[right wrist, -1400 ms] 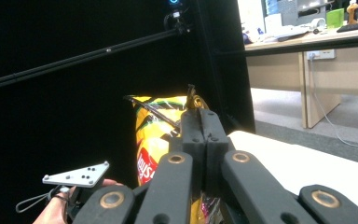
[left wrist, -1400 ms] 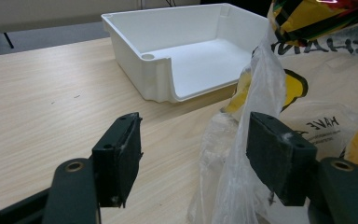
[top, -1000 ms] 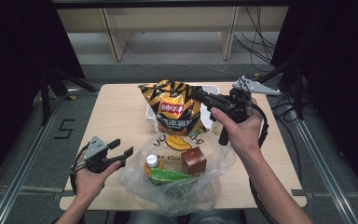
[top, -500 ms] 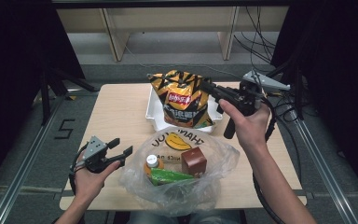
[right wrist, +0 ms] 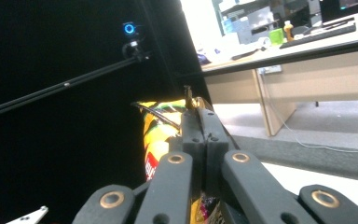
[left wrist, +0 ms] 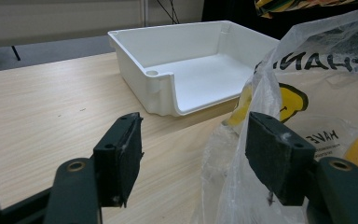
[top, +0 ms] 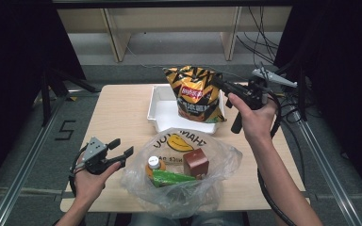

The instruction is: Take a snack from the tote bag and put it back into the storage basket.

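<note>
1. The right gripper is holding a bag of chips by its top edge, with the jaws clenched tight on the crimped seal; the right gripper view is showing the yellow and black bag hanging below the closed jaws.
2. The bag is hanging upright over the white tray, with its lower end down at the tray's floor or very near it; whether it is touching is hard to tell.
3. The step in hand looks like unpacking: the chips are being carried from the plastic bag into the tray.
4. The left gripper is resting low on the counter, on the near left side of the tray, jaws released and holding nothing; in the left gripper view the plastic bag's film is lying between the spread jaws, untouched by them.
5. Next, the move probably calls for lowering the chips until they are lying inside the tray, then releasing the seal.
6. Compared with a second ago, the chips are now sitting farther back, over the tray rather than near the plastic bag, and the right hand has shifted with them; the left gripper is staying put.
7. A brown box, a green packet and a capped bottle are waiting in the plastic bag, in front of the tray.
</note>
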{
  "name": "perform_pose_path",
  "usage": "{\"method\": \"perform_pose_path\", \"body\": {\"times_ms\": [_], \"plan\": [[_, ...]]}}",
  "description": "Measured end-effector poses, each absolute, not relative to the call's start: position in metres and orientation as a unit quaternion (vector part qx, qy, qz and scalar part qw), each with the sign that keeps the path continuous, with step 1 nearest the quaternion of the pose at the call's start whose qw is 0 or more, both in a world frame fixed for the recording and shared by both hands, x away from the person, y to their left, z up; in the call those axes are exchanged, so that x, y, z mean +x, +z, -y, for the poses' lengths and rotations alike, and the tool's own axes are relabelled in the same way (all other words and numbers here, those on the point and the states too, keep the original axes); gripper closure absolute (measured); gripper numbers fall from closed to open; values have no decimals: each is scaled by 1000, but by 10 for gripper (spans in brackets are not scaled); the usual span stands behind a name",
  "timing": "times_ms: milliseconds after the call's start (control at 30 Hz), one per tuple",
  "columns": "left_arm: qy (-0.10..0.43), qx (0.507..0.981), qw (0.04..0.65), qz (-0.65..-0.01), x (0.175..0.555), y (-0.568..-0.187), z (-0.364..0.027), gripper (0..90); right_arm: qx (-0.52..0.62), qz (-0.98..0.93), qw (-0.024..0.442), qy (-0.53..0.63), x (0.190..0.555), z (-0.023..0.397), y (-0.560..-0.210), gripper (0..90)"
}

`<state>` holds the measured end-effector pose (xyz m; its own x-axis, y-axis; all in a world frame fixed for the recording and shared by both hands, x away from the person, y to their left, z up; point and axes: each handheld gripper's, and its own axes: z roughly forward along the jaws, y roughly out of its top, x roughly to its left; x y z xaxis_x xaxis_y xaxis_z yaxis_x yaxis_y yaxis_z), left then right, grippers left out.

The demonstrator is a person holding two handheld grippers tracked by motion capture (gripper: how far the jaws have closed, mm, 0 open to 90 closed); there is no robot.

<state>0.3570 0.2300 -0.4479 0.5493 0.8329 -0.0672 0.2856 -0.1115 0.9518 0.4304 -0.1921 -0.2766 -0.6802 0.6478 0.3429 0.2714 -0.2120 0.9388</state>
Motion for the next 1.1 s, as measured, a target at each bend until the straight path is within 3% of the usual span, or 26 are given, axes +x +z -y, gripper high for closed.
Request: {"method": "perform_pose_path", "body": {"times_ms": [700, 1100], "plan": [[261, 697, 534, -402, 357, -447, -232, 360, 408, -616, 194, 645, 454, 193, -285, 900], [266, 696, 533, -402, 357, -446, -233, 359, 434, -621, 195, 622, 479, 190, -288, 900]]}}
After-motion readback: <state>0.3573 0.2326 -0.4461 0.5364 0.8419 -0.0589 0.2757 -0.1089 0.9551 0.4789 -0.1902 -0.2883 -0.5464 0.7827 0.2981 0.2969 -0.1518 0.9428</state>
